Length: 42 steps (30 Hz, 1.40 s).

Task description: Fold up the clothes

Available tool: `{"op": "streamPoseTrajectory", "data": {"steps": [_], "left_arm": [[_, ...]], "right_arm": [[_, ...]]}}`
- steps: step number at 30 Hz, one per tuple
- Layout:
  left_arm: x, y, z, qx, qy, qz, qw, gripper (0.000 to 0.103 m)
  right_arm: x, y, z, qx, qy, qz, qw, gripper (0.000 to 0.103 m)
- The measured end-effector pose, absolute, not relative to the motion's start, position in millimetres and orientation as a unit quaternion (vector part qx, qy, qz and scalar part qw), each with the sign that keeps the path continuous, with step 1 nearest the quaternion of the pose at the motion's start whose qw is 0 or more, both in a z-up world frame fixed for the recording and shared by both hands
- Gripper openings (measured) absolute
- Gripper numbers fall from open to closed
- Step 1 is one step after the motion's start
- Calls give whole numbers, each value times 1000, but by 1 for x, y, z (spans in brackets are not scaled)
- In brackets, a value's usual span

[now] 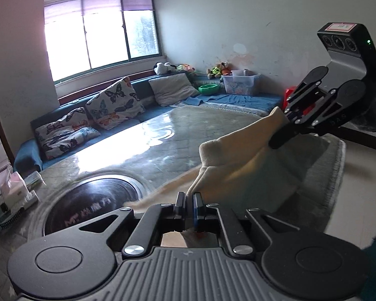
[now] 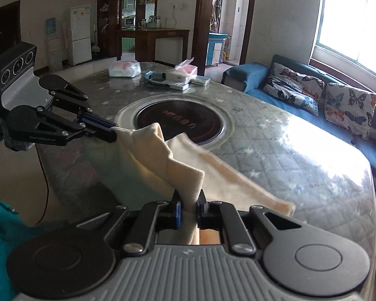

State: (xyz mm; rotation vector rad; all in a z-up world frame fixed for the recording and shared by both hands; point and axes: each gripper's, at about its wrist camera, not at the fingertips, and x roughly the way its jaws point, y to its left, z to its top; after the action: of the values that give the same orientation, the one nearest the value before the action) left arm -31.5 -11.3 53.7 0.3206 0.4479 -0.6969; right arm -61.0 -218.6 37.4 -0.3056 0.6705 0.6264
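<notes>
The soft cream-coloured fleece garment (image 2: 185, 168) hangs in the air between the two grippers, in the lower middle of the right wrist view. Its far part trails down onto the large oval table with the grey quilted cover under clear plastic (image 2: 300, 155). It is held by two points of one edge, I think so that the cloth opens flat before a fold is laid down.

The left gripper (image 1: 190, 209) has its fingers closed tight on a thin fold of the cloth at the bottom centre of the left wrist view. The right gripper (image 2: 188, 209) is also closed on a thicker bunch of the fabric.

Behind the garment, in the centre of the table, lies the round black glass cooker plate with a metal ring (image 2: 181, 123). The cloth end rests just beside it. At the far end of the table stand a white tissue box (image 2: 179, 75) and some packets, well apart from the cloth, so the near part is free for folding.
</notes>
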Motion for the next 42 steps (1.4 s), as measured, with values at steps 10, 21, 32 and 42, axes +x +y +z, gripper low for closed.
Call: {"op": "streamPoseTrajectory", "data": {"steps": [10, 21, 32, 42], "left_arm": [[66, -43, 9, 165, 270, -263, 911, 5], [98, -35, -13, 134, 312, -202, 919, 6], [88, -58, 19, 53, 322, -259, 909, 8], [106, -75, -7, 47, 363, -247, 897, 8]], "right_arm": [[48, -209, 11, -151, 354, 271, 882, 10], [87, -227, -48, -41, 384, 168, 907, 24], [66, -236, -41, -37, 356, 161, 920, 25], [71, -221, -52, -49, 358, 146, 921, 25]]}}
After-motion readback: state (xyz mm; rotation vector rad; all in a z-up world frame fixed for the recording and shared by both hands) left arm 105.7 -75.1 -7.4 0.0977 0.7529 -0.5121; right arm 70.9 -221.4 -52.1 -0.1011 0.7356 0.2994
